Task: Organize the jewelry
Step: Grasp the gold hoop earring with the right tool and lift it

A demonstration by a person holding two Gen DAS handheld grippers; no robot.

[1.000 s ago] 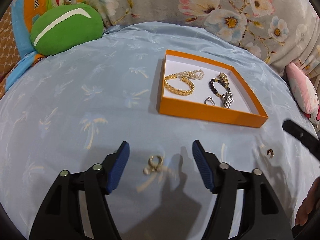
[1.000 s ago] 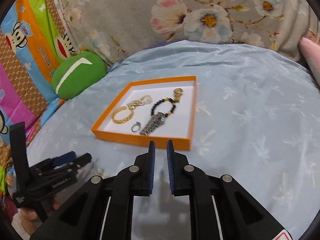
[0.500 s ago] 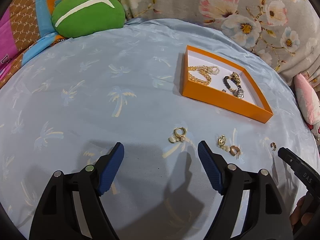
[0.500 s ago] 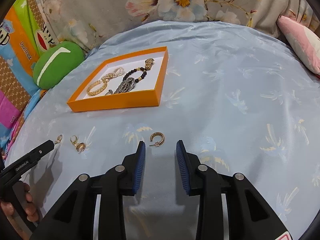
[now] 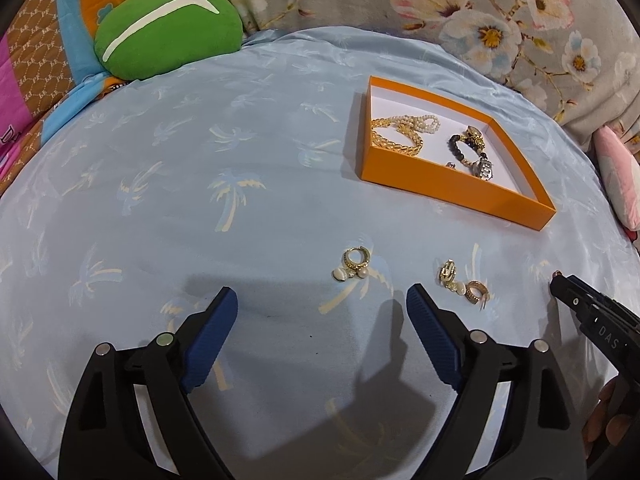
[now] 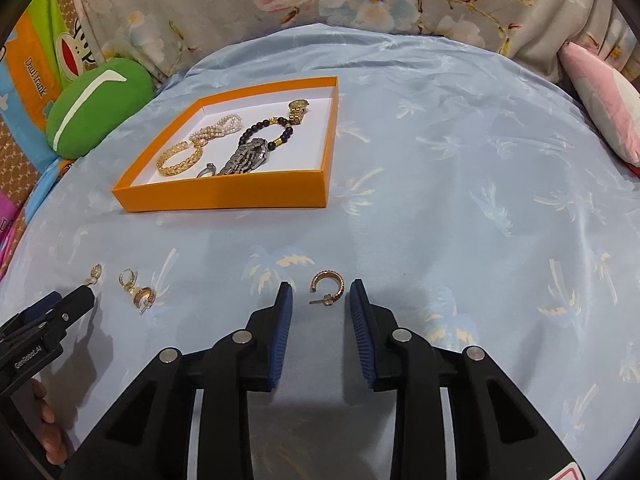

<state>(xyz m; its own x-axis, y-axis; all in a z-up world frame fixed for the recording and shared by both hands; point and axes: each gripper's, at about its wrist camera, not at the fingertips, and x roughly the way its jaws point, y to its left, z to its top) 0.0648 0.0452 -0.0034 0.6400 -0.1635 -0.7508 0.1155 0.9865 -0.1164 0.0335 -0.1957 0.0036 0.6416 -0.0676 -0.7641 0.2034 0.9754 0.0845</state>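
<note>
Gold half-hoop earring with a post (image 6: 329,289): lying flat on the pale blue palm-print bedspread (image 6: 460,184), near its front edge, between the blue pads of the right gripper (image 6: 321,295) and touching neither. Jaws of that gripper parted a little and just now narrowing, nothing pinched yet. Best taken by lowering until the pad tips meet the cloth, centring the curved band rather than the thin post, then closing slowly so the hoop does not skid out over the slick fabric or drag a fold of it up.

Destination, by judgement: shallow orange cardboard tray with white floor (image 6: 224,200), further back and toward the left edge of the bedspread, already holding a gold chain bracelet (image 6: 178,162), a pearl strand (image 6: 218,126), a black bead bracelet (image 6: 266,132), a silver watch (image 6: 246,158), a small gold watch (image 6: 298,109) and a silver ring (image 6: 207,170). Clear floor at the tray's right side suits the drop.

Left gripper (image 5: 322,304): jaws spread wide and just now opening further, empty, poised short of a gold hoop earring with pearl drops (image 5: 353,265). Two more gold earrings (image 5: 460,286) just beside its right finger.

Green round cushion (image 5: 168,36) at the far left corner, floral fabric (image 5: 480,12) behind.
</note>
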